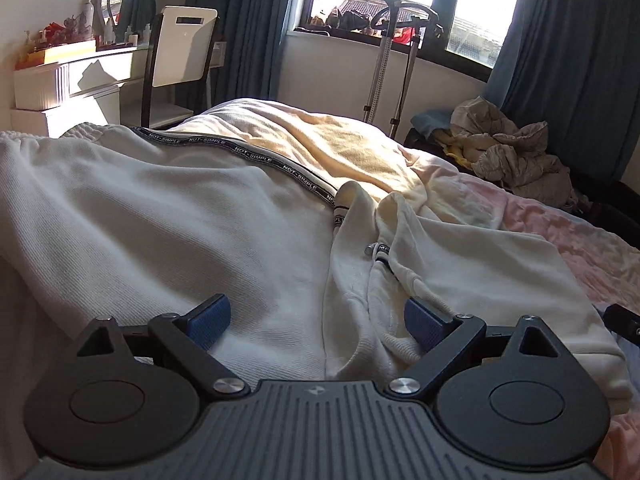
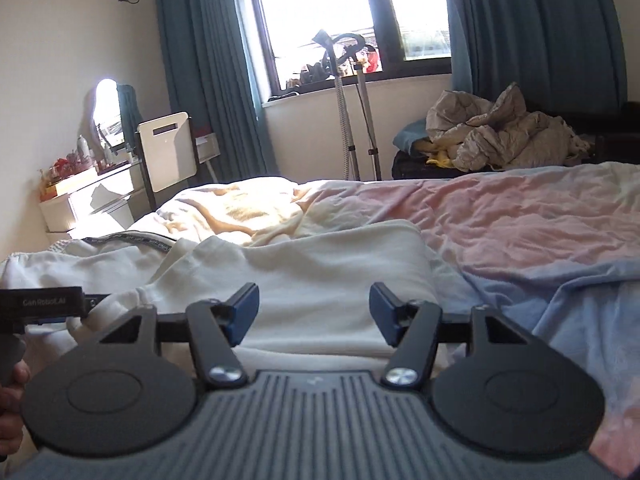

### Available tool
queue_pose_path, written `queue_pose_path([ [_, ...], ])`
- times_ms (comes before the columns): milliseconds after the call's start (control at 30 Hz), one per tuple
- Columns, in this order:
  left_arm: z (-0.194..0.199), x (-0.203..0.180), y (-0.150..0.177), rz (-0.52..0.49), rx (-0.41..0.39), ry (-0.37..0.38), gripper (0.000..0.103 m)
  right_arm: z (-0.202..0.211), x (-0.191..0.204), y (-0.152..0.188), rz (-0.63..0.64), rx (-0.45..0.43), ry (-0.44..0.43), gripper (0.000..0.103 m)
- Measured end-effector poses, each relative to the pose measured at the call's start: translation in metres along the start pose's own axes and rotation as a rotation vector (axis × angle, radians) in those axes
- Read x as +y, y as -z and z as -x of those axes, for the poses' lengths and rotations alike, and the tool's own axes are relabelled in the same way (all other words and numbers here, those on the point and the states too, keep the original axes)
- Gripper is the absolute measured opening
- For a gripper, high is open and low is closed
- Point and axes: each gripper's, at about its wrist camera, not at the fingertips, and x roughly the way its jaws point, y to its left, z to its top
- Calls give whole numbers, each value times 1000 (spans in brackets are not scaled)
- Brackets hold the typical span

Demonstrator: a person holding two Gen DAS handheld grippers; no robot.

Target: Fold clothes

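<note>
- Nearest the lens, the left tool (image 1: 316,322) has its jaws spread wide with nothing between them; its blue pads (image 1: 216,316) sit low over white cloth, and whether they touch it I cannot tell.
- Under that tool lies a white hoodie (image 1: 460,248), its drawstring (image 1: 378,252) loose near the middle.
- Beside it on the left lie white pants (image 1: 140,216) with a black lettered stripe (image 1: 256,156) along one edge; the two garments overlap or touch along a seam-like line.
- Likewise gaping and empty, the right tool (image 2: 314,314) hovers low over the hoodie's flat panel (image 2: 320,264), close to its near hem.
- Both garments rest on the bed (image 2: 520,220), over a pink and blue cover, with a yellow blanket (image 1: 320,136) past them.
- Further out, a crumpled heap (image 2: 504,136) sits beyond the bed near the window.
- As I judge it, folding is at an early stage: the clothes lie spread and rumpled, no neat stack shows, and no grip is taken.
- Left to do, likely: grasp an edge, smooth, fold each piece.
</note>
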Motion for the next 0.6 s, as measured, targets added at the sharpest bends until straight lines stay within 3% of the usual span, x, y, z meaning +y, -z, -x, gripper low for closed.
queue_pose_path([
  [67,-3,2,4,-10,8,-20,95,-22,-20,8,-79,46,65,61],
  [167,2,0,4,-14,-7,-33,95,-38,-24,27,19,86,122,60],
  [267,15,-2,3,-17,-59,-26,95,-36,-27,33,-9,79,126,61],
  [400,45,-8,2,-42,-190,44,95,-23,-38,28,-93,61,151,62],
  [533,56,-22,6,-108,-229,157,95,-19,-58,28,-210,51,194,62],
  [600,50,-29,9,-143,-203,184,90,-19,-66,30,-264,47,199,63],
])
